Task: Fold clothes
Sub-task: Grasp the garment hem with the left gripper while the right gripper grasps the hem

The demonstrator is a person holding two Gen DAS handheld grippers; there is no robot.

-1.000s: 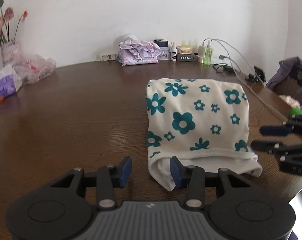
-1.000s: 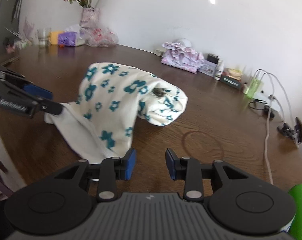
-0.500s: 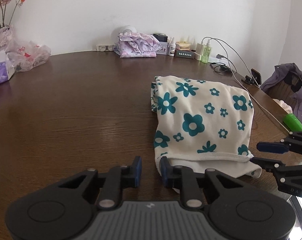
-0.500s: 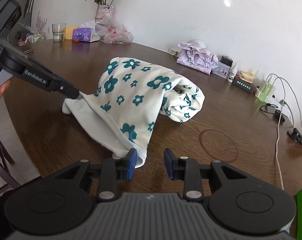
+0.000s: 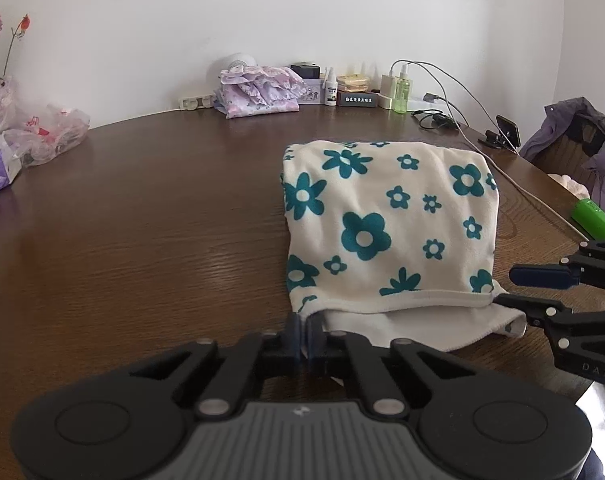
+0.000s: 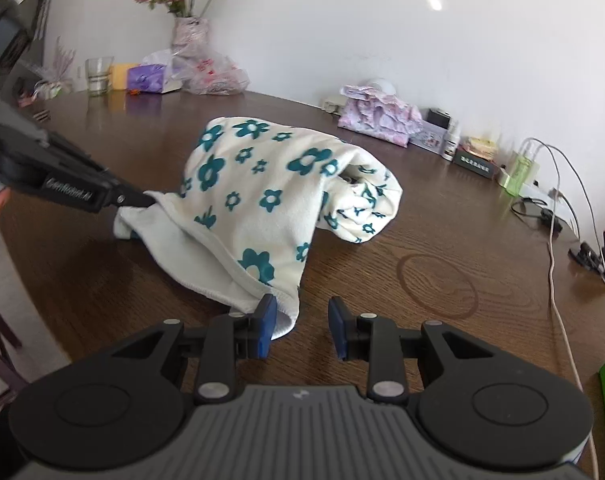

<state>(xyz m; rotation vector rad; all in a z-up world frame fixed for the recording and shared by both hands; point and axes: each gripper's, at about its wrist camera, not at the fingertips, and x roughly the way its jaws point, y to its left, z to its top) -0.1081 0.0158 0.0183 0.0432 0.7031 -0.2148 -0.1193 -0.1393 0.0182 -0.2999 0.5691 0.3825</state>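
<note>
Dark wood table (image 5: pixel 142 240) is seen filling most of both views, backed by a plain white wall. Pretty much centre-right of the left wrist view, a cream garment with teal flowers (image 5: pixel 386 232) is laid flat-ish on the tabletop, its hemmed edge turned toward the bottom of the frame.

The left gripper (image 5: pixel 304 336) is seen at lower centre, jaws clamped together on the lower-left corner of that hem; in the right wrist view the same corner is shown pinched at the middle left, with the fabric pulled into a point. The right gripper (image 6: pixel 300 326) is found at bottom centre of its own view, jaws parted, with the other hem corner lying between the pads and against the left one, but not squeezed.

Along the wall at upper centre, a folded lilac cloth (image 5: pixel 258 92), small bottles and a charger with cables (image 5: pixel 442 92) are lined up. A vase of flowers (image 6: pixel 188 28) and a plastic bag (image 6: pixel 210 72) are parked at upper left of the right wrist view. A green object (image 5: pixel 594 218) is poking in at the right edge.
</note>
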